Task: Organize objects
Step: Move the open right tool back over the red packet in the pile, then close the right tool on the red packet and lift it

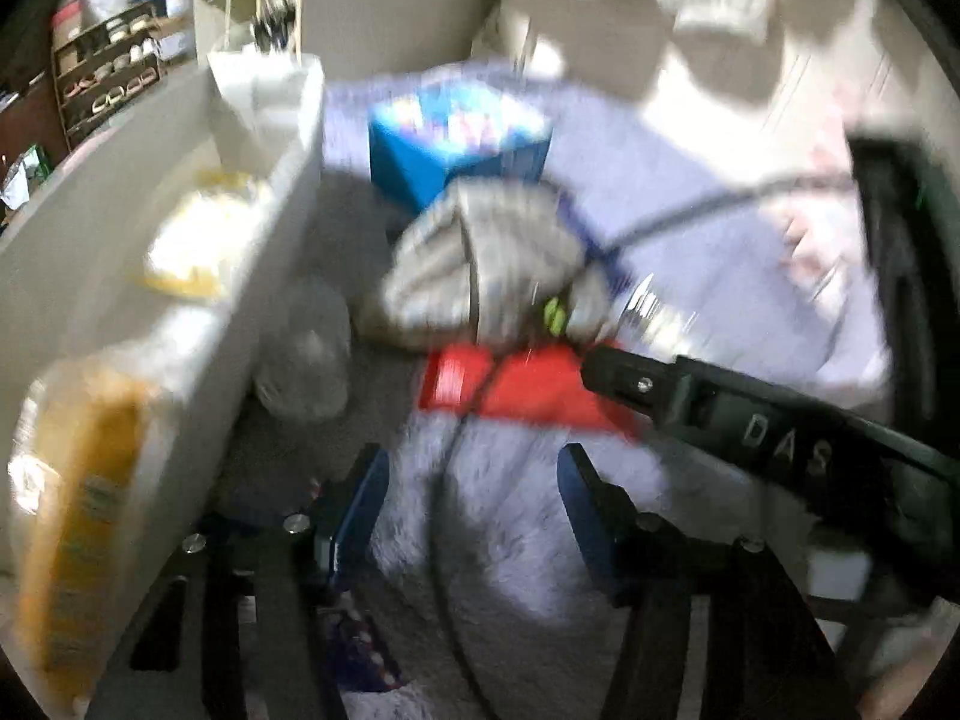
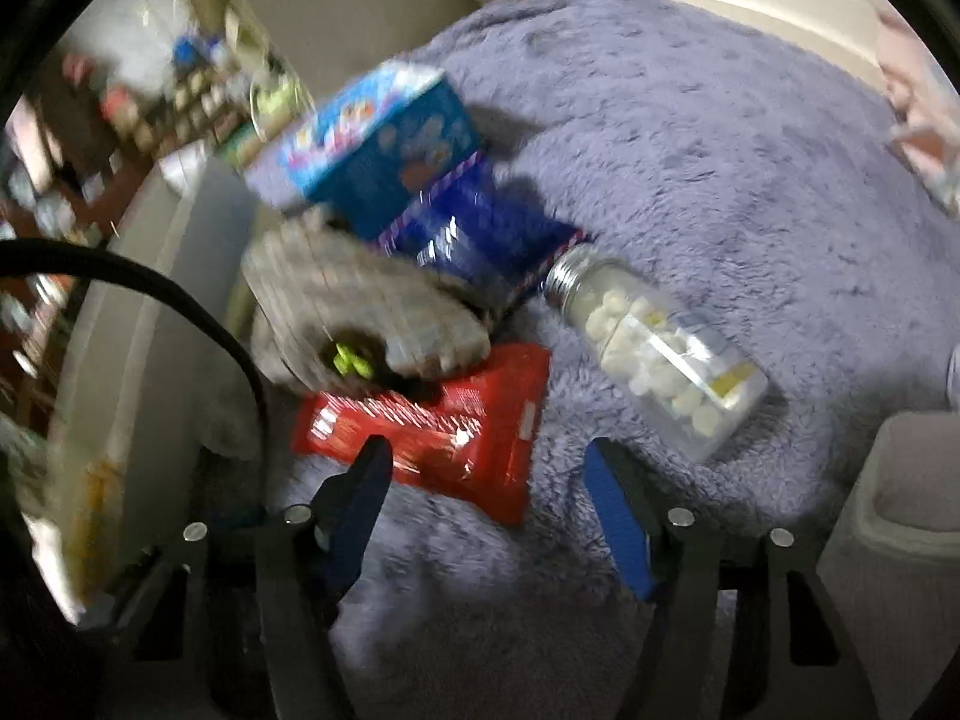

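Observation:
A pile lies on a lavender fluffy blanket point(image 2: 690, 138). It holds a light blue box point(image 1: 456, 144) point(image 2: 378, 144), a dark blue packet point(image 2: 480, 234), a grey knitted piece point(image 1: 480, 264) point(image 2: 360, 306) with something green point(image 2: 351, 360) in it, a red packet point(image 1: 528, 384) point(image 2: 432, 432) and a clear jar of white tablets point(image 2: 654, 348). My left gripper point(image 1: 471, 480) is open over bare blanket, just short of the red packet. My right gripper point(image 2: 489, 480) is open too; its left fingertip point(image 2: 366, 480) overlaps the red packet's near edge. Both views are blurred.
A white bin point(image 1: 180, 192) holding yellow packets point(image 1: 192, 246) runs along the left, with a clear container point(image 1: 306, 360) beside it. A black cable point(image 2: 180, 300) loops at the left. A pale basket point(image 2: 888, 510) stands at the lower right. Shelves point(image 1: 108, 78) fill the far left.

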The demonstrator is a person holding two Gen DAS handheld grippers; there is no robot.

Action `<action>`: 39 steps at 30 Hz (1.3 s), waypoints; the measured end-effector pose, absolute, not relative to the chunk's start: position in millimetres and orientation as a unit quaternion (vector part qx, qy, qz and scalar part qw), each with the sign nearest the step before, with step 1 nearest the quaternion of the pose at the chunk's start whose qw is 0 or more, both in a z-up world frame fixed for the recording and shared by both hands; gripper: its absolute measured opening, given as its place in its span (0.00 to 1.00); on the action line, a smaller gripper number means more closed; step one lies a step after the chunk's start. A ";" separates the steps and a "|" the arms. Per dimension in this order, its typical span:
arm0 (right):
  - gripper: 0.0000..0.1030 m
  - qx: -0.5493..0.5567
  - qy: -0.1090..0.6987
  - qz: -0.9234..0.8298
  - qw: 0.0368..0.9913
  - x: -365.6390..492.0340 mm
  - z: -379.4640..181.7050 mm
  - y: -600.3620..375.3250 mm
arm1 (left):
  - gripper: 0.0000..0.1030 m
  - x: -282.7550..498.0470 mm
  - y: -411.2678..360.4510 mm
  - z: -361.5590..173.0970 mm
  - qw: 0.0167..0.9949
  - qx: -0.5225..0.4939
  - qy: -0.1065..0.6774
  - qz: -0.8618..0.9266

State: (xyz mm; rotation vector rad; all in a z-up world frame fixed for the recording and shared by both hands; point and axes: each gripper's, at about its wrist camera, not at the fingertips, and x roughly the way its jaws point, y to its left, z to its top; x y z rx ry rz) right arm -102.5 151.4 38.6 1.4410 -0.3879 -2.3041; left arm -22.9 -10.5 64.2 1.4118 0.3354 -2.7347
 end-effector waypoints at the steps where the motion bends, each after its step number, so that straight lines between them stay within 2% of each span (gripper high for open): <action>1: 0.65 0.503 -0.160 -0.825 0.202 -101.0 44.3 158.3 | 0.54 -17.4 -11.8 79.0 0.024 0.433 0.112 -0.894; 4: 0.65 0.463 -0.199 -0.835 0.224 -94.5 58.5 173.4 | 0.55 -3.7 -16.1 110.3 0.037 0.384 0.111 -0.916; 7: 0.65 0.443 -0.195 -0.837 0.253 -90.7 62.5 169.9 | 0.56 20.8 -21.7 144.3 0.072 0.309 0.097 -0.943; 10: 0.65 0.428 -0.163 -0.846 0.272 -85.0 60.4 153.6 | 0.67 34.7 -23.3 162.0 0.107 0.266 0.050 -0.957; 13: 0.65 0.417 -0.097 -0.866 0.258 -86.4 48.6 127.0 | 0.67 30.6 -16.8 156.6 0.135 0.261 0.025 -0.955; 15: 0.65 0.446 -0.055 -0.866 0.220 -93.0 30.2 109.2 | 0.67 30.7 -22.0 155.2 0.127 0.259 0.038 -0.957; 17: 0.66 0.423 -0.042 -0.879 0.215 -88.9 24.8 106.8 | 0.67 26.0 -27.8 148.3 0.107 0.267 0.063 -0.956; 18: 0.66 0.423 -0.040 -0.879 0.216 -87.2 25.9 107.4 | 0.66 27.9 -34.8 147.2 0.105 0.274 0.074 -0.953; 20: 0.65 0.426 -0.036 -0.877 0.221 -86.5 26.6 110.4 | 0.52 27.8 -48.4 144.4 0.105 0.284 0.094 -0.948; 22: 0.44 0.426 -0.047 -0.878 0.213 -90.1 24.9 119.0 | 0.49 29.7 -59.2 142.4 0.120 0.288 0.095 -0.945; 23: 0.26 0.428 -0.056 -0.878 0.208 -94.1 24.0 122.1 | 0.47 30.3 -63.4 141.5 0.128 0.289 0.093 -0.944; 24: 0.14 0.435 -0.078 -0.873 0.206 -101.1 22.6 129.0 | 0.47 30.9 -66.1 139.9 0.134 0.288 0.091 -0.944; 27: 0.03 0.460 -0.189 -0.840 0.216 -110.9 13.1 160.5 | 0.47 28.7 -72.6 134.0 0.146 0.295 0.095 -0.940; 29: 0.01 0.465 -0.241 -0.823 0.221 -111.9 10.3 174.8 | 0.47 27.0 -75.0 130.2 0.136 0.299 0.109 -0.938; 31: 0.02 0.465 -0.267 -0.811 0.234 -111.5 13.0 180.5 | 0.47 24.7 -76.0 126.8 0.123 0.306 0.124 -0.936; 33: 0.07 0.487 -0.244 -0.808 0.224 -110.5 20.8 176.3 | 0.47 22.6 -73.4 124.6 0.119 0.311 0.121 -0.935; 35: 0.24 0.500 -0.188 -0.822 0.197 -108.6 27.5 166.6 | 0.47 21.0 -69.8 123.3 0.126 0.314 0.109 -0.935; 36: 0.44 0.501 -0.152 -0.834 0.177 -106.5 29.6 161.5 | 0.47 20.4 -68.5 122.8 0.128 0.315 0.105 -0.934; 39: 0.57 0.491 -0.124 -0.844 0.176 -103.1 26.2 149.5 | 0.47 19.8 -68.6 121.1 0.129 0.320 0.109 -0.932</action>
